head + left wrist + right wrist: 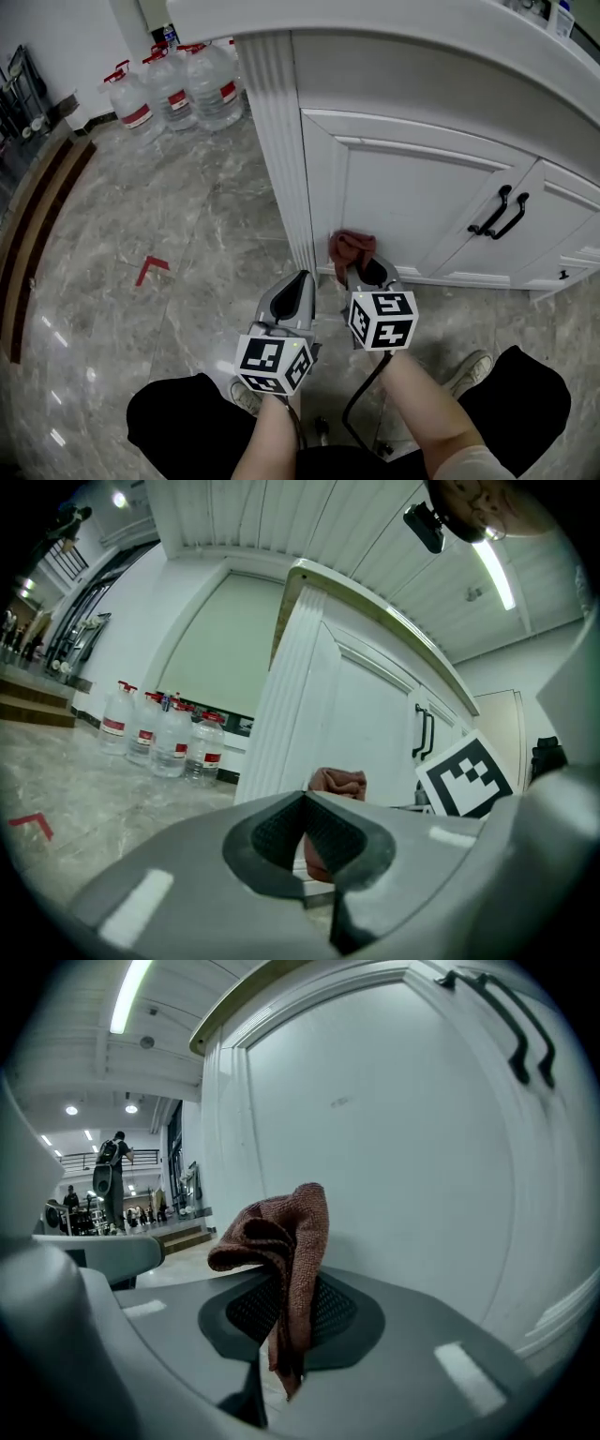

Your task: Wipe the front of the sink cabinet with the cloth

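Observation:
A reddish-brown cloth (351, 246) (286, 1241) is pinched in my right gripper (367, 270) (289, 1312), which is shut on it low against the white sink cabinet door (403, 202) (394, 1147). The cloth bunches above the jaws, close to the door's lower left corner. My left gripper (298, 292) (305, 832) is shut with nothing in it, just left of the right one near the fluted corner post (281, 141) (295, 696). From the left gripper view the cloth (337, 782) shows beyond the jaws.
Black door handles (499, 212) (502, 1016) sit at the cabinet's middle. Several water bottles (178, 84) (159, 738) stand on the marble floor at the back left. A red arrow mark (150, 270) is on the floor. My shoes (469, 370) are below the cabinet.

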`<state>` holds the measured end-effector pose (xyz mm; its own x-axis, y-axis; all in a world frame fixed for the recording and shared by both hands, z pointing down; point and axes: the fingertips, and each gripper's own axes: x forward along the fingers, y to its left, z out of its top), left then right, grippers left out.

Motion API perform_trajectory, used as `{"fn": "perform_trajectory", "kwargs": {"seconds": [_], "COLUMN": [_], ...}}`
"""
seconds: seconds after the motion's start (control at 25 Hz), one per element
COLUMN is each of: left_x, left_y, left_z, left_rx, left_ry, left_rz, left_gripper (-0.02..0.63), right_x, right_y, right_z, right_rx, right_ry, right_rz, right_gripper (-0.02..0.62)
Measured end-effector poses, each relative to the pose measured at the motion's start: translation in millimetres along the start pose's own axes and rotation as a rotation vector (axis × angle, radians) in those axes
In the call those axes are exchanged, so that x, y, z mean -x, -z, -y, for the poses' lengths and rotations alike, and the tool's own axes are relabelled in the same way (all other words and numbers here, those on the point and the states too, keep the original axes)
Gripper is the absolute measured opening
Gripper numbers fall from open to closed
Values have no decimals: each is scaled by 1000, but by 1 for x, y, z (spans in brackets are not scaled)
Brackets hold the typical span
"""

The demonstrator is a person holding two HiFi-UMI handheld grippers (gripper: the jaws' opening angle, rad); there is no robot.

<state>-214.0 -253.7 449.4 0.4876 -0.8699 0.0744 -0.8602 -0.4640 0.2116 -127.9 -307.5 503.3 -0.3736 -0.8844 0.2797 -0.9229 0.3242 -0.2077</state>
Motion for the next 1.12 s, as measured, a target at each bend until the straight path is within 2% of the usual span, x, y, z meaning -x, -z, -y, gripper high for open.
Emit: {"fn": "perform_trajectory", "kwargs": {"seconds": [0.6, 0.88, 1.12], "left_x": [-51, -57, -50], "left_y": [18, 22, 37], "left_z": [109, 125, 97], "left_rx": [-32, -23, -15], "left_ry": [184, 193, 134], "left_rz": [-32, -36, -70], "left_gripper": [1, 1, 1], "right_x": [95, 117, 91], "right_y": [-14, -9, 18], "right_z": [145, 170, 135], "right_rx": [-13, -36, -44], "right_ry": [237, 293, 217], "right_rz": [28, 21, -18], "right_gripper": [81, 81, 81]}}
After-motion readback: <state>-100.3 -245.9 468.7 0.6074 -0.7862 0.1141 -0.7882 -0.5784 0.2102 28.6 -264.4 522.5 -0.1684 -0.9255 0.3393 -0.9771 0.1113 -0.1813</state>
